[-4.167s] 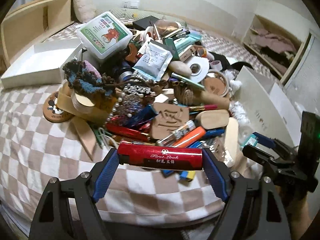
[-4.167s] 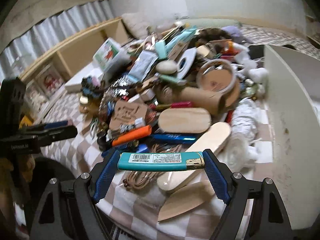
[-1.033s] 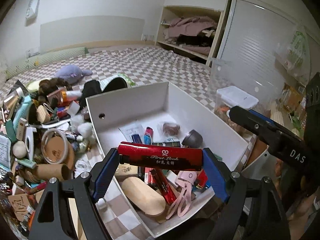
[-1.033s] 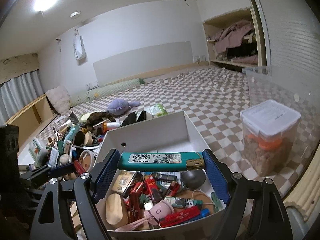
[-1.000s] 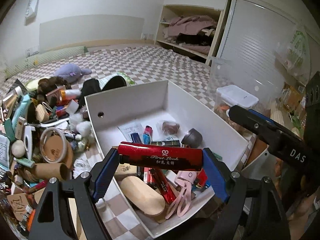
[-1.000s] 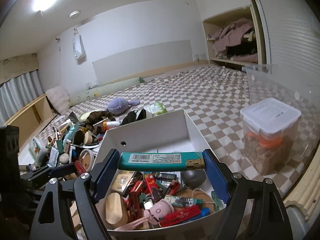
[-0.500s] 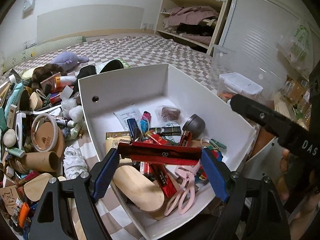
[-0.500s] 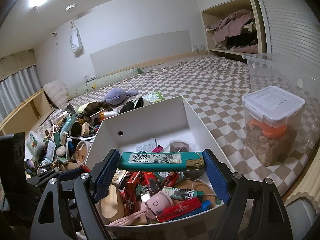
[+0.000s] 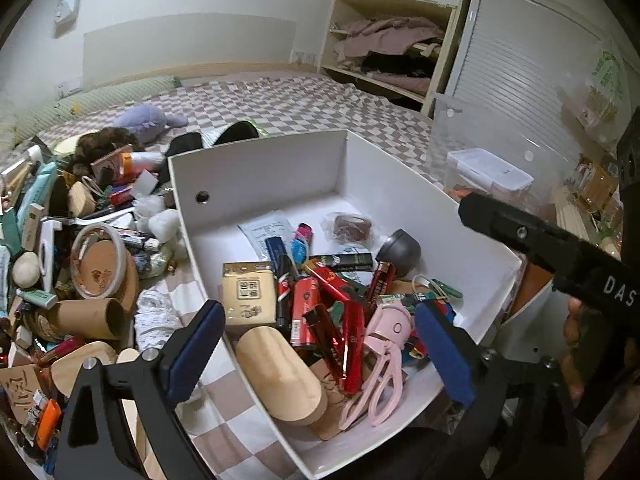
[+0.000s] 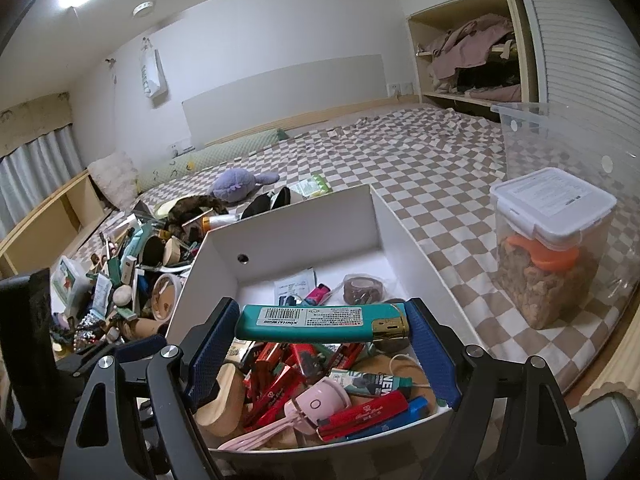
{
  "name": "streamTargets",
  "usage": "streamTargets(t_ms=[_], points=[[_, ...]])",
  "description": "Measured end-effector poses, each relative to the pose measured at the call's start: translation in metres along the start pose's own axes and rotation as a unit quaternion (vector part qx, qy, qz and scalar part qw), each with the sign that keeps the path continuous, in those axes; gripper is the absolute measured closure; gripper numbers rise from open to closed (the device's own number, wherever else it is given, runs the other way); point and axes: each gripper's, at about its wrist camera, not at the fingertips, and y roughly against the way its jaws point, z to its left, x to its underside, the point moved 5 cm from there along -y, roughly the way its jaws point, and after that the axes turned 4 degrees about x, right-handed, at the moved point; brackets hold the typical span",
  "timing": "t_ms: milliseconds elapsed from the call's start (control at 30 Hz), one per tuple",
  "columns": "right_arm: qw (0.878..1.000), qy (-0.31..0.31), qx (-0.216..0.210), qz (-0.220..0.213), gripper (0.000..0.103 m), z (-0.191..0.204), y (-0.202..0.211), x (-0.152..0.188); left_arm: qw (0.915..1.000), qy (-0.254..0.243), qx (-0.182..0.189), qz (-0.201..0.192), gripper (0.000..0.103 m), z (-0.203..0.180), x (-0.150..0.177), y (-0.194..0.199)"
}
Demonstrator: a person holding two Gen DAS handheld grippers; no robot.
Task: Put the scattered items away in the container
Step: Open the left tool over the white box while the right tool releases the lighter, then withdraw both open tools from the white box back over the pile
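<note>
Left gripper [image 9: 320, 344] spread and empty above white box [image 9: 256, 168]; red lighter [image 9: 354, 344] dropped inside since half a second ago. Right gripper [image 10: 322, 332] pinching teal lighter [image 10: 320, 322] above box, release pending.

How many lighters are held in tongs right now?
1: the teal lighter, clamped in the right tongs over the white box. The left tongs are open and empty.

**Left gripper hanging empty over the crowded white box**

The left gripper [image 9: 318, 346] is hovering with its blue pads spread wide and nothing between them, above the near end of the white box [image 9: 256, 172]. A red lighter [image 9: 354, 344] is lying among other red sticks beside a pink eyelash curler [image 9: 386, 360] and a wooden block [image 9: 280, 372]. Clutter is sprawling across the checkered bedspread [image 9: 288, 100] to the left.
</note>
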Motion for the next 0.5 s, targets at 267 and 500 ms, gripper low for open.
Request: streamTargets(t_ms=[267,500], points=[[1.0,0.005,0.002,0.002,0.007,0.005,-0.003,0.004,0.9996,0.008,-0.02,-0.02,0.001,0.009,0.006,0.01],[1.0,-0.002,-0.013,-0.01,0.005,0.01,0.003,0.002,0.998,0.034,-0.033,-0.041,0.001,0.021,0.009,0.023]])
